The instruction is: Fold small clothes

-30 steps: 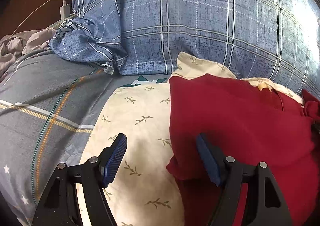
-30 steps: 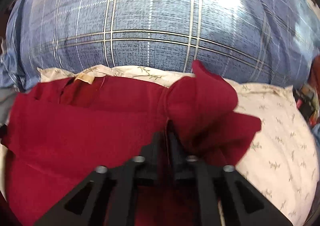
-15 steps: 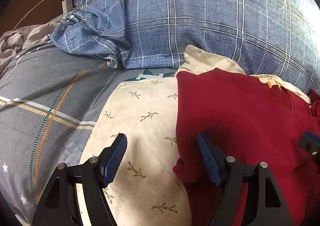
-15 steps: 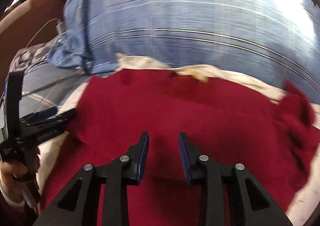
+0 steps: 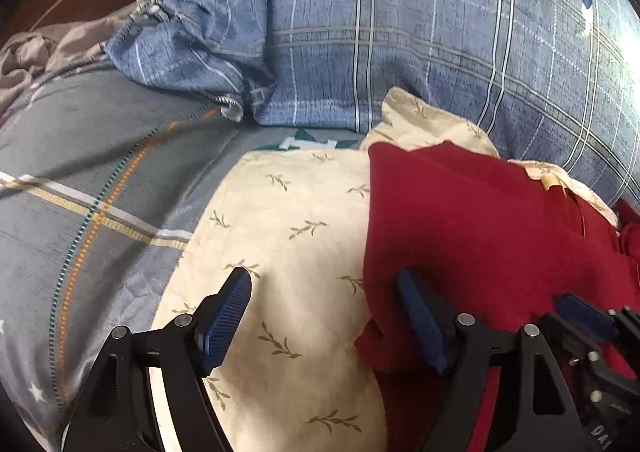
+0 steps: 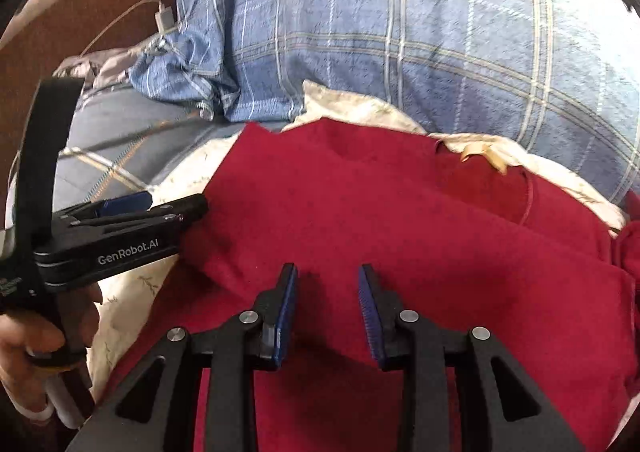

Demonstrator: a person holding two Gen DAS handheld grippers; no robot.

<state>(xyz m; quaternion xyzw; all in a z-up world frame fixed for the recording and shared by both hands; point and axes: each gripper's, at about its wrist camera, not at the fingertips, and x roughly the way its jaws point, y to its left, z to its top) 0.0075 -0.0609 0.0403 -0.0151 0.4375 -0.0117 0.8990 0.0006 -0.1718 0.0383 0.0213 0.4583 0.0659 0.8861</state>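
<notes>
Left gripper (image 6: 176,208), marked "GenRobot.AI", released beside red garment (image 6: 400,220); right gripper (image 6: 328,308) released.

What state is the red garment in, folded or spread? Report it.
Partly folded. The red garment lies on the cream leaf-print cloth with one layer doubled over another, its fold edge running diagonally across it.

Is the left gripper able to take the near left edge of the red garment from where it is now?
Probably yes. The left gripper is open and the red garment has its edge lying between the fingers, on the cream leaf-print cloth, with nothing covering it.
</notes>
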